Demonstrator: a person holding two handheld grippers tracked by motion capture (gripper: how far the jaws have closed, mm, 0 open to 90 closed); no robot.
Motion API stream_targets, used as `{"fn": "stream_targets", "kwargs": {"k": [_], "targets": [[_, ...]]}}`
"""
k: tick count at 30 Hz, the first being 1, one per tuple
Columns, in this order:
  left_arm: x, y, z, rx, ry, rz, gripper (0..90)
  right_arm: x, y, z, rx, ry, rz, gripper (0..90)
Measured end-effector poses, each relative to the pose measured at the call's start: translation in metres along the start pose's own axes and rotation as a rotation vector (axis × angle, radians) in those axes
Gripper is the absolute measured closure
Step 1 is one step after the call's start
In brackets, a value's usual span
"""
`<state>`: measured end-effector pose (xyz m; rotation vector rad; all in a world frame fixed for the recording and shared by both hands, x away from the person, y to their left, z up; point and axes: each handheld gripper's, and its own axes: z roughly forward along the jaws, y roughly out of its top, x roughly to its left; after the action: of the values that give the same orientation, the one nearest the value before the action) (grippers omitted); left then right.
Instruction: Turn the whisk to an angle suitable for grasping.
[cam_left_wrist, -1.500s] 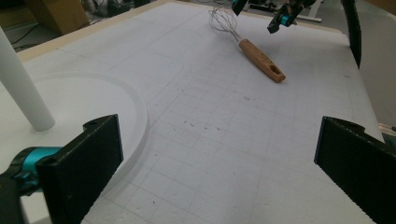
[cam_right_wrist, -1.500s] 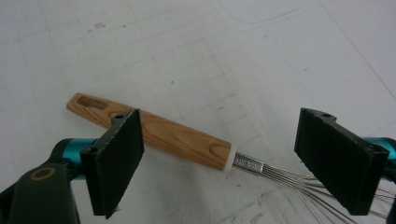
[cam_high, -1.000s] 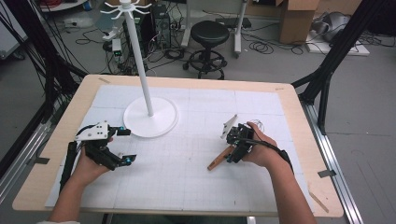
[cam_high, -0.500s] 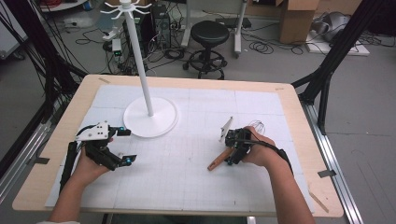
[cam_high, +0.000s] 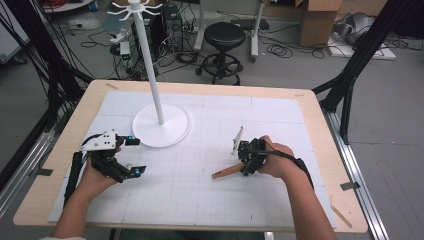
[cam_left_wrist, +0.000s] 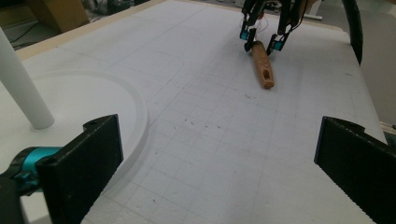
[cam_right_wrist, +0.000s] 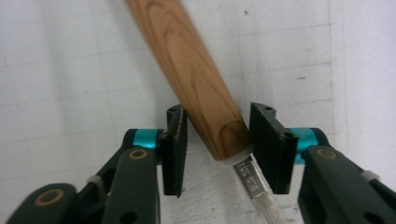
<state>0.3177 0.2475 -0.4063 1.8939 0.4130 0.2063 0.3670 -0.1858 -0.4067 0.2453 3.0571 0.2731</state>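
Wooden-handled utensil is bracketed at the handle-to-metal junction by the right gripper; its long axis runs straight ahead between the jaws, which have just been closing, with slim gaps still seen on both sides, so no grip yet. It lies flat on the table mat. Left gripper is held wide open, well apart beside the white stand base, so the right hand is far nearer.

High view overhead facing forward-down, left claw view low across table, right claw view close-up, all sharing the mat.
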Motion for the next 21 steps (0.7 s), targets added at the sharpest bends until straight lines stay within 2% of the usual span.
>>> {"fn": "stream_targets", "kwargs": {"k": [7,16,21], "targets": [[0.0,0.0,0.0,-0.004,0.0,0.001,1.7,0.004,0.005,0.0,-0.003,-0.006,-0.023,68.9],[0.0,0.0,0.0,-0.005,0.002,0.001,1.7,0.01,0.013,0.001,-0.006,-0.015,-0.044,69.6],[0.0,0.0,-0.001,-0.005,0.001,-0.001,1.7,0.017,0.025,0.003,-0.014,-0.013,-0.089,69.7]]}}
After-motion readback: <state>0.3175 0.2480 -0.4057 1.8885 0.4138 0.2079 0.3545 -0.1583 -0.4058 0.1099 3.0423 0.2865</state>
